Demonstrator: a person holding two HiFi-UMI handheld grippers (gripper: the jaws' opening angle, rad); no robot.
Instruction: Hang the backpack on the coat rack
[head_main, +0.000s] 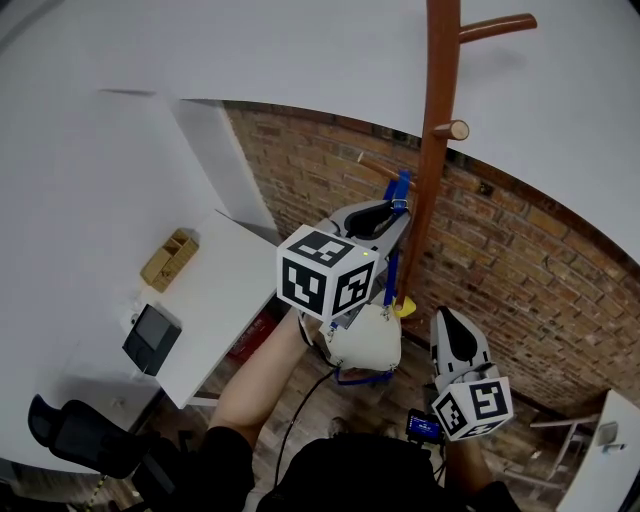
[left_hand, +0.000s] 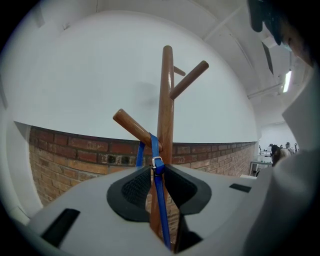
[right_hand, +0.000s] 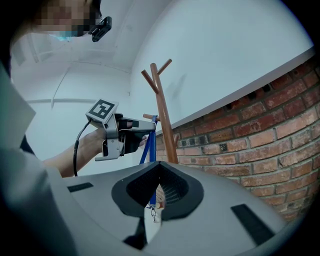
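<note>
1. brick wall (head_main: 520, 260) behind coat rack (head_main: 432, 180); backpack (head_main: 365, 345) hangs beside it, under left gripper (left_hand: 156, 169).
2. left gripper clamped on blue strap (left_hand: 160, 210), looped over low peg (left_hand: 131, 126); right gripper (right_hand: 159, 165) jaws together, holding nothing.
3. risk: if you tug back, blue strap may lift off low peg & backpack drops.

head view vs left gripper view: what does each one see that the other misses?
Head view only: the cream backpack below the left hand-held gripper, the right hand-held gripper, and a white table. Left gripper view only: the metal buckle on the blue strap, and the jaws pinching that strap. Both: the coat rack, the strap at its lower peg, and the brick wall.
</note>
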